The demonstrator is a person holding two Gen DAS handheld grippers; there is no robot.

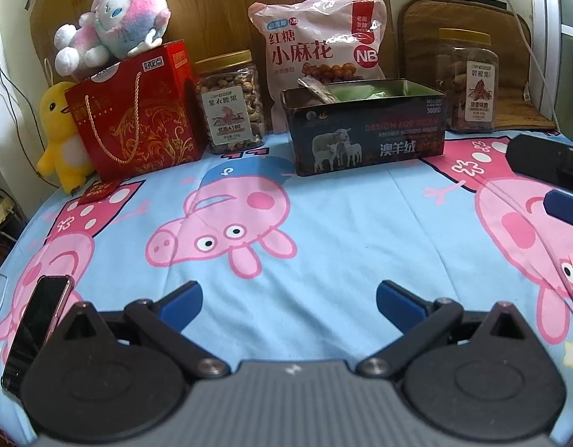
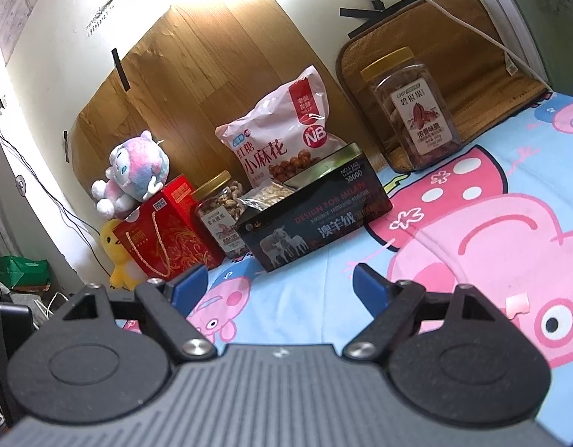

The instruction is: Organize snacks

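A black open tin box [image 1: 368, 130] [image 2: 316, 219] stands on the cartoon-print sheet, with snack packets inside [image 1: 320, 89] [image 2: 265, 195]. Behind it leans a pink snack bag [image 1: 320, 44] [image 2: 282, 138]. A gold-lidded nut jar [image 1: 232, 102] [image 2: 221, 212] stands left of the box, and a second jar [image 1: 469, 82] [image 2: 413, 111] stands at the right. My left gripper [image 1: 289, 303] is open and empty, low over the sheet in front of the box. My right gripper [image 2: 280, 283] is open and empty; it also shows at the right edge of the left wrist view [image 1: 547, 182].
A red gift bag [image 1: 137, 119] [image 2: 167, 234] with a pink plush toy [image 1: 111, 26] [image 2: 137, 171] on it stands far left, a yellow plush duck [image 1: 60, 134] [image 2: 116, 257] beside it. A phone [image 1: 36, 331] lies at the sheet's left edge. A brown mat [image 1: 469, 29] leans behind the right jar.
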